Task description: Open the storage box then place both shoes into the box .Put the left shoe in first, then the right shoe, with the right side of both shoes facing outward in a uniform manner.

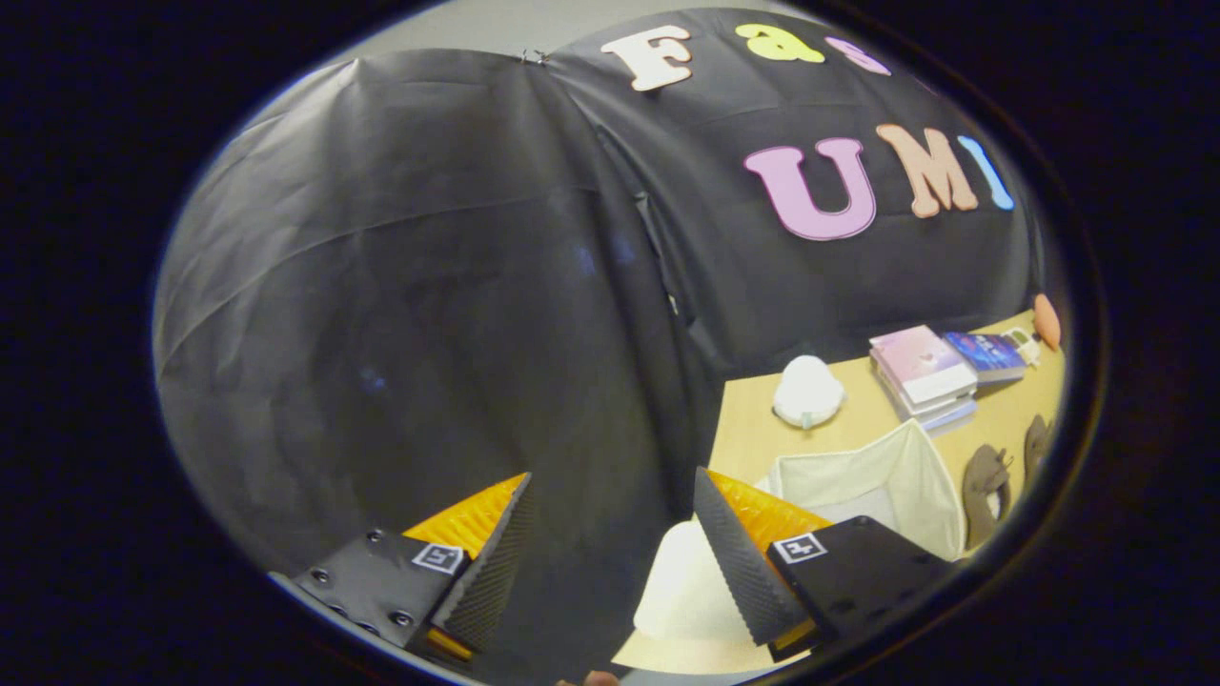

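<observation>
Showing the gripper [610,534] raised above the surface [753,419], its two fingers spread wide apart with nothing between them but the black cloth wall [429,286] beyond. Left finger: against the cloth, off the edge of the surface. Right finger: in front of a white rounded object [681,581] that lies on the near corner of the surface, just beside and partly behind the fingertip; what this object is cannot be told.

Box [877,486]: a pale fabric container, open at the top, standing on the surface just beyond the right finger. Its near wall and one raised corner are visible; the interior seen from here is bare pale lining, though the bottom is partly hidden by the finger.

Shoes [986,481]: two brown shoes, lying on the surface just to the right of the box and outside it, one beside the other. The farther one [1036,443] is small and distorted; which is left and which is right cannot be told.

Beyond the box: a white domed object [807,391] near the wall, and to its right a stack of books [923,373] with a blue book [986,354] lying next to it. An orange rounded thing [1047,321] sits at the far end of the surface, well apart from the box.
</observation>
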{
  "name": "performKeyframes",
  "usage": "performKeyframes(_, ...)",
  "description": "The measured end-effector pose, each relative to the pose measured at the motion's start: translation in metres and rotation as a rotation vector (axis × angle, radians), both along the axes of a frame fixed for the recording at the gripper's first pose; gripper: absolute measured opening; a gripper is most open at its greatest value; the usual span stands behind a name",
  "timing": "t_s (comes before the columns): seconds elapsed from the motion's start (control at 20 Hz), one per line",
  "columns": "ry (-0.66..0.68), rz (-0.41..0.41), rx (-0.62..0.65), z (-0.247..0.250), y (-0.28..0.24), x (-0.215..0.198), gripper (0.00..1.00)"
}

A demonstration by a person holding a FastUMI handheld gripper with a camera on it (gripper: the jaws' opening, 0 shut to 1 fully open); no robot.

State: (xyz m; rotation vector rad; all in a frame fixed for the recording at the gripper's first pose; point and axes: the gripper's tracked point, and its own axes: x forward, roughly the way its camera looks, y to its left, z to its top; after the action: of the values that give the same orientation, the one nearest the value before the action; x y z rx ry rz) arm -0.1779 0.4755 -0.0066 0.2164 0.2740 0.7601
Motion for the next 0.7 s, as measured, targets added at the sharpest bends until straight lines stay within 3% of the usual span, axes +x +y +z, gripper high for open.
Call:
performKeyframes(0.15,-0.038,-0.073,-0.078,-0.006,-0.039,0.033,1.00)
performKeyframes(0.4,-0.078,-0.320,-0.330,-0.029,-0.149,0.101,1.00)
performKeyframes(0.7,0.029,-0.554,-0.516,-0.061,-0.279,0.159,1.00)
